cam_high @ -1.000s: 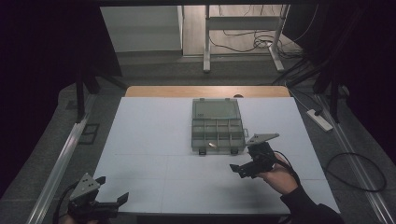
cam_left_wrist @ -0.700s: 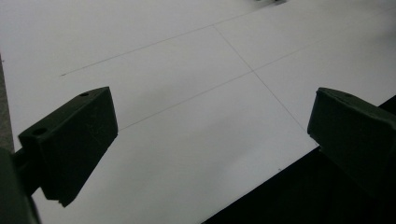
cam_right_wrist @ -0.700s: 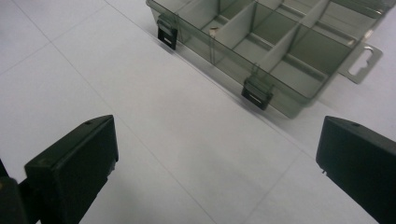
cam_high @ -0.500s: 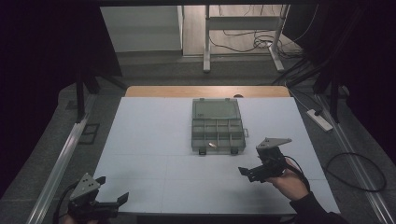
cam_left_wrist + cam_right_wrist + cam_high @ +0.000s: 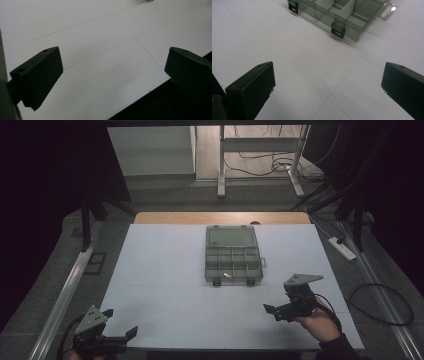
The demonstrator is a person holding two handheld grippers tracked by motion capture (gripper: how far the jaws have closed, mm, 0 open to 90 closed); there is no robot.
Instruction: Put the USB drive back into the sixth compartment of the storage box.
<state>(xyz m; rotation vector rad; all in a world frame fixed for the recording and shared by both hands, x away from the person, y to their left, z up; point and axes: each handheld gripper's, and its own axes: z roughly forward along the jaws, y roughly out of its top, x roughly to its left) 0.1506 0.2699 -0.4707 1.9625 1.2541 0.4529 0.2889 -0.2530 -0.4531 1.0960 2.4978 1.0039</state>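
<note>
Right gripper [image 5: 272, 312] lower right, jaws wide apart, empty | left gripper [image 5: 122, 340] bottom left, likewise gaping, empty | translucent grey plastic compartment box [image 5: 233, 255] centre, lid open | risk: could have snagged black latches [image 5: 338, 29], shoving box.

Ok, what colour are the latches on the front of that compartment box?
Black, on a translucent grey-green compartment box; the latches show best in the right gripper view.

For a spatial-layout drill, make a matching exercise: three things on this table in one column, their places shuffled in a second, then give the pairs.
1. left hand-held gripper
2. right hand-held gripper
3. compartment box

A. middle of the table, lid open
B. near left corner, jaws apart
C. near right part, jaws apart, pointing left

Pairs: 1-B, 2-C, 3-A
</note>
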